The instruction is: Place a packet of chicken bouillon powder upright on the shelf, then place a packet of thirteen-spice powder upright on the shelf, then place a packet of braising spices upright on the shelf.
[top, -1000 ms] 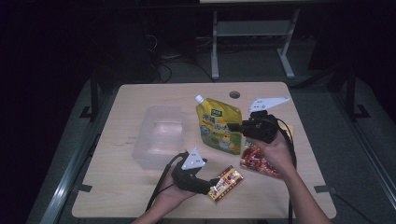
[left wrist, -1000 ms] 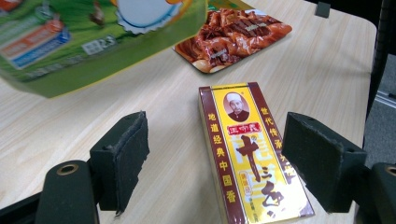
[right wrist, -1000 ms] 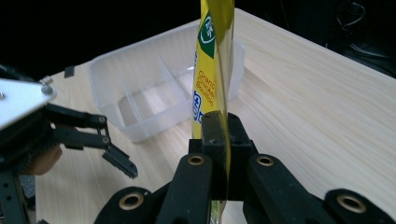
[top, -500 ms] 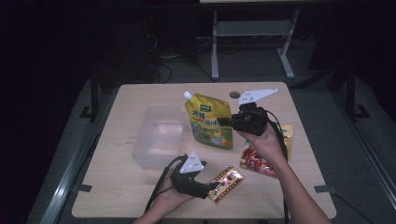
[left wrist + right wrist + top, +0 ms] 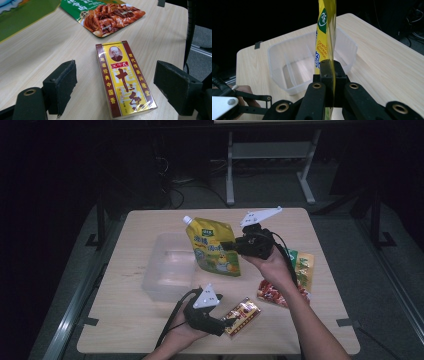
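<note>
Yellow pouch [image 5: 325,37]: lower end hidden behind right gripper [image 5: 331,75], clamped, held above clear tub [image 5: 277,62]. Left gripper [image 5: 115,82]: jaws just opened wide, astride spice box [image 5: 123,77] on table [image 5: 37,55], untouched.

L gripper [image 5: 227,324] low at near edge of table, L hand behind it, jaws spread wide, having just been opening, pads [image 5: 61,83] clear on both sides, gripping nothing. R gripper [image 5: 231,246] raised over table centre-right, pointing left, jaws clamped tight together, pads [image 5: 329,75] pinched. R forearm [image 5: 305,320] stretches in from near right.
</note>
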Tool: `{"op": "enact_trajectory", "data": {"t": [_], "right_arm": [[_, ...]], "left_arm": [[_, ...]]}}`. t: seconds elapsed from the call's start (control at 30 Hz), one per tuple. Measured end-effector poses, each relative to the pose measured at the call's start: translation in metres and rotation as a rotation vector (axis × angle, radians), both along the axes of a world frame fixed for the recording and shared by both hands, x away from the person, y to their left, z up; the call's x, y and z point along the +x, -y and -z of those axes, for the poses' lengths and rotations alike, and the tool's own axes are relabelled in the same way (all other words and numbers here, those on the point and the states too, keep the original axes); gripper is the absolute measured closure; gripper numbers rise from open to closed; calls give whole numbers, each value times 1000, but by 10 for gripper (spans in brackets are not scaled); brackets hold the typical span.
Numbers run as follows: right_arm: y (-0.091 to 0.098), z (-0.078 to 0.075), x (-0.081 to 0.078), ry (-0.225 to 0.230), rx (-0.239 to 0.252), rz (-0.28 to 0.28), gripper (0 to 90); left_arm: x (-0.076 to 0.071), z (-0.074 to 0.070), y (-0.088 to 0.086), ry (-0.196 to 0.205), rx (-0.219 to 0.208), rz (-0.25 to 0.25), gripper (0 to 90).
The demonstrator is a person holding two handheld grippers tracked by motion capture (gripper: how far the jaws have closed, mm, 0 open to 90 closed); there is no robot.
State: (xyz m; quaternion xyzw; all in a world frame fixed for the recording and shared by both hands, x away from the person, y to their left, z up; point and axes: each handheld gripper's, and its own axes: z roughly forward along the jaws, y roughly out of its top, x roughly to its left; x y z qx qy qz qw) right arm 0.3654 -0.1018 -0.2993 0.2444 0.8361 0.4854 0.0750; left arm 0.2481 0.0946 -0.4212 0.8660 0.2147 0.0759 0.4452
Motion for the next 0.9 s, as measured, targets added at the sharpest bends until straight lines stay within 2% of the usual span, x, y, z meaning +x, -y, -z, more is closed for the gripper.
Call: {"op": "enact_trajectory", "data": {"t": [0.43, 0.83, 0.9], "right_arm": [[-10, -3, 4, 1, 4, -12, 896], [-35, -8, 6, 7, -5, -62, 896], [-41, -8, 6, 6, 2, -67, 896]], "left_arm": [[-4, 2, 4, 0, 7, 17, 177], [-6, 1, 4, -1, -6, 17, 177], [-6, 1, 3, 6, 8, 22, 177]]}}
